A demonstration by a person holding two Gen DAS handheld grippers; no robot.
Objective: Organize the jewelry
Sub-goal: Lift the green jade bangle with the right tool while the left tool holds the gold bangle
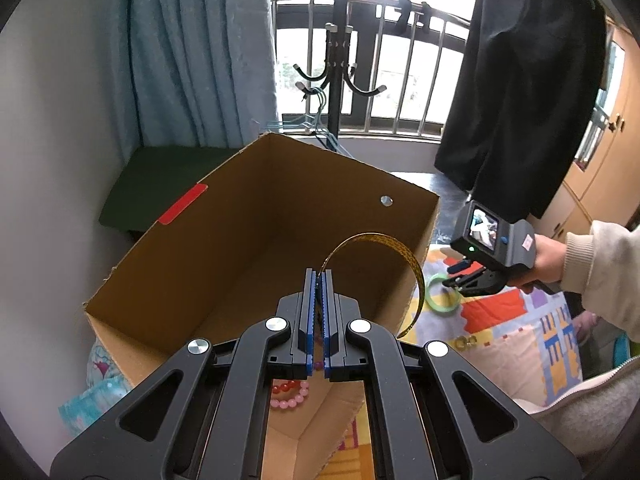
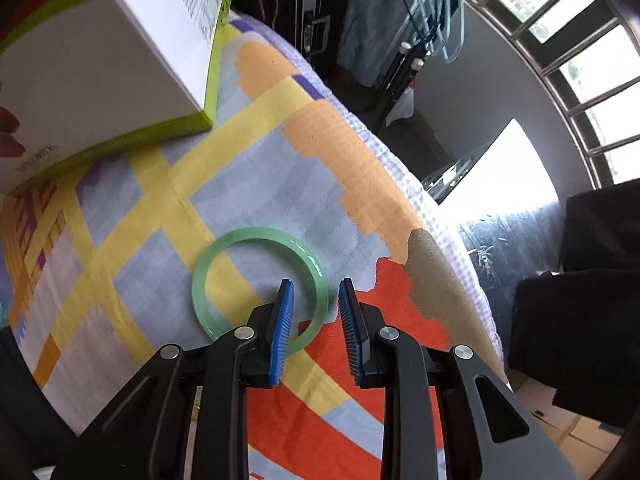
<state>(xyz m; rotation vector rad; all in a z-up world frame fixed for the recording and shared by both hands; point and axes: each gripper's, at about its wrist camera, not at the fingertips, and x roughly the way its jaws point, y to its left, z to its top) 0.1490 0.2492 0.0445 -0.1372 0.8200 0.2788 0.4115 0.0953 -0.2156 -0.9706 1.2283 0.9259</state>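
Straddling the green bangle (image 2: 256, 284) w/ the right gripper (image 2: 316, 320): jaws part-open, pads not pressing yet, one blue pad inside the ring, the other outside at approx 3 o'clock of it, so nothing is held. Risk here, imo: the bangle is smooth, glossy, hard and round in section, lying flat on a soft quilted blanket (image 2: 168, 208); pads closing on a curved slick rim could squirt it sideways or tip it up, and the fabric may give or bunch under the tips. The bed edge sits near, toward 3 o'clock, so a flicked bangle could roll off. Left gripper (image 1: 319, 280) is fully closed on one end of a thin gold band (image 1: 384, 240), a springy open arc w/ a scaly texture, hanging over the open cardboard box (image 1: 168, 236); the free end dangles outside the box wall at 4 o'clock, so if let go here it could catch the rim or fall outside. Red and pink bead bracelets (image 1: 290, 394) already lie on the box floor. A rigid white-and-green carton (image 2: 100, 80) sits at 11 o'clock of the bangle.
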